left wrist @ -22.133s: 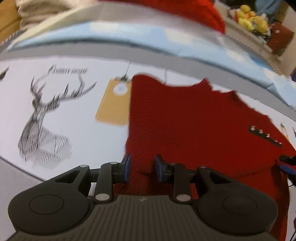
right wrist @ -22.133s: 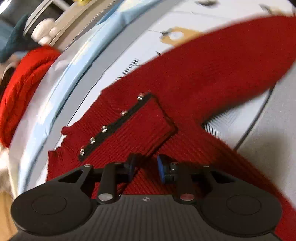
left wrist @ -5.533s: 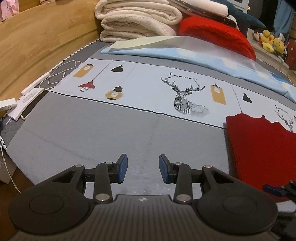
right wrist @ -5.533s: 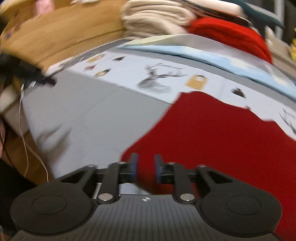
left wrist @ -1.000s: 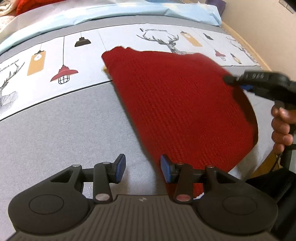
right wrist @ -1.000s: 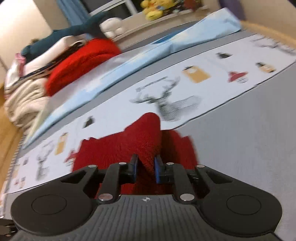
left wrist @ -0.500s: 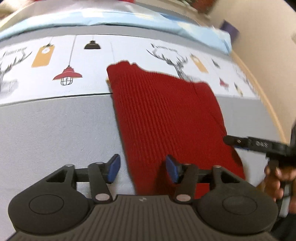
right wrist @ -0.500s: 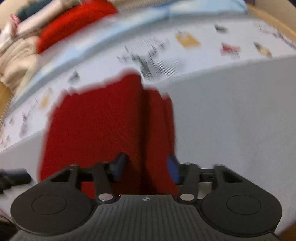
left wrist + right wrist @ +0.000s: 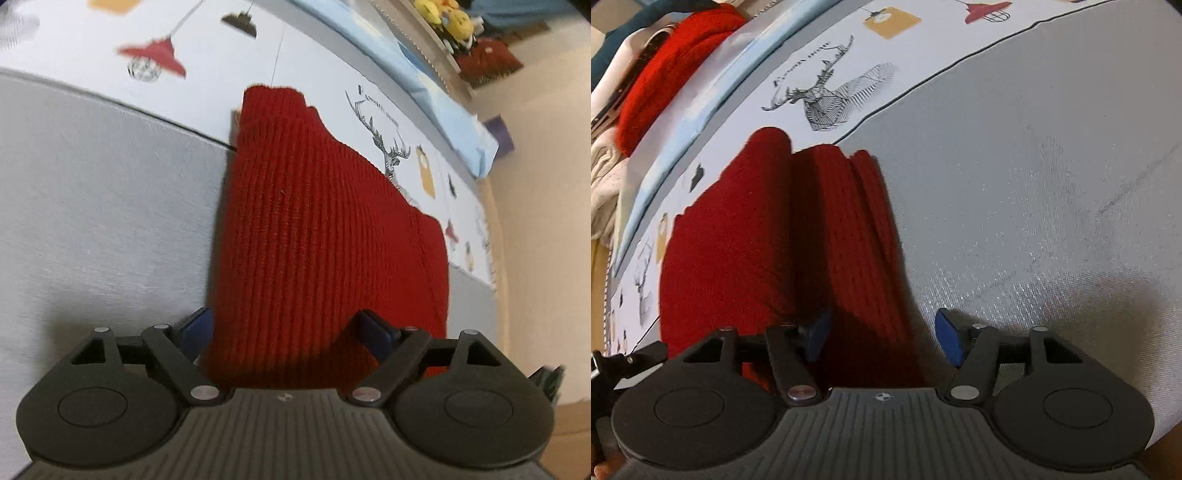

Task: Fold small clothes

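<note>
**Sweater folded on bed, both claws spread wide**

Sweater (image 9: 325, 236), red rib knit, lies folded on the bedspread (image 9: 103, 192), straddling the black line where the grey panel meets the white printed panel. From my left wrist camera it runs from 6 o'clock, right at the claw, up to a narrow end at 12 o'clock. Its far right corner sits at 3 o'clock on the white print, beside a deer drawing (image 9: 388, 144).

My left gripper (image 9: 286, 332) is spread wide. The blue pads (image 9: 195, 330) stand either side of the sweater's near edge and hold nothing. The left pad is just beside the knit's left border; I cannot tell whether it touches.

On the right wrist camera the sweater (image 9: 768, 236) fills 9 to 12 o'clock. Several layers show as stacked ridges along its right edge, near 12 o'clock. My right gripper (image 9: 882, 336) is also spread wide and holds nothing. Its left pad (image 9: 816, 334) sits over red knit, its right pad over bare grey bedspread (image 9: 1052, 184). The fabric edge runs between them.

Off-task, noted:
- Red lamp print (image 9: 155, 55) at 11 o'clock, left view.
- Deer print (image 9: 831, 96) at 12 o'clock, right view.
- Red pillow or blanket (image 9: 665, 70) at 10 o'clock, far side of bed.
- Yellow plush toys (image 9: 447, 18) on a ledge at 1 o'clock, left view.
- Dark tip of the other tool at 8 o'clock, right view.
</note>
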Demonstrator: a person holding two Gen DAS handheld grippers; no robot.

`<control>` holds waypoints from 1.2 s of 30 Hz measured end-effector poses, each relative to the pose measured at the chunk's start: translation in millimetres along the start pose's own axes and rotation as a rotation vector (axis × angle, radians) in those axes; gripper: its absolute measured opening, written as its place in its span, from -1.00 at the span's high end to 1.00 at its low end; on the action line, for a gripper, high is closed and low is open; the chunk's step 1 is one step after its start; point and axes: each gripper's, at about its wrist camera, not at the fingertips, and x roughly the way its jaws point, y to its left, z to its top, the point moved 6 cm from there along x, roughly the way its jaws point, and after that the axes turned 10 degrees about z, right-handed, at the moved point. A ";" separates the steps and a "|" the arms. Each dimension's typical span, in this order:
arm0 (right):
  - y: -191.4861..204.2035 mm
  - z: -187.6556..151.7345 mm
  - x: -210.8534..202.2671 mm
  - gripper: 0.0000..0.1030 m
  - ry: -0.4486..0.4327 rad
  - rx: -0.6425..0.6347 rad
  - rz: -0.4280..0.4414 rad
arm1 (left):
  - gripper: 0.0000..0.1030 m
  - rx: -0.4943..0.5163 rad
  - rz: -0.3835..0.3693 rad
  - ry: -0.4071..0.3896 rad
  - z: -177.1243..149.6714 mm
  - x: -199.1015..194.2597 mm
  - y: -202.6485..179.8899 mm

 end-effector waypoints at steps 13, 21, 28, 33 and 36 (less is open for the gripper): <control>23.2 8.9 1.2 0.63 -0.074 0.020 0.108 | -0.13 0.136 0.004 -0.158 28.7 -28.5 -13.2; 101.0 4.2 26.9 0.67 -0.145 -0.053 0.294 | -0.05 0.131 0.071 -0.415 80.1 -104.3 29.4; 131.5 -3.5 57.6 0.50 -0.175 -0.069 0.159 | -0.25 0.082 0.101 -0.392 80.3 -132.4 76.8; 146.4 -3.3 28.4 0.24 -0.256 -0.156 0.215 | -0.29 0.198 0.159 -0.281 53.4 -116.0 79.8; 161.4 -21.5 33.0 -0.05 -0.125 -0.188 0.339 | -0.33 0.179 0.166 -0.177 39.2 -96.7 93.6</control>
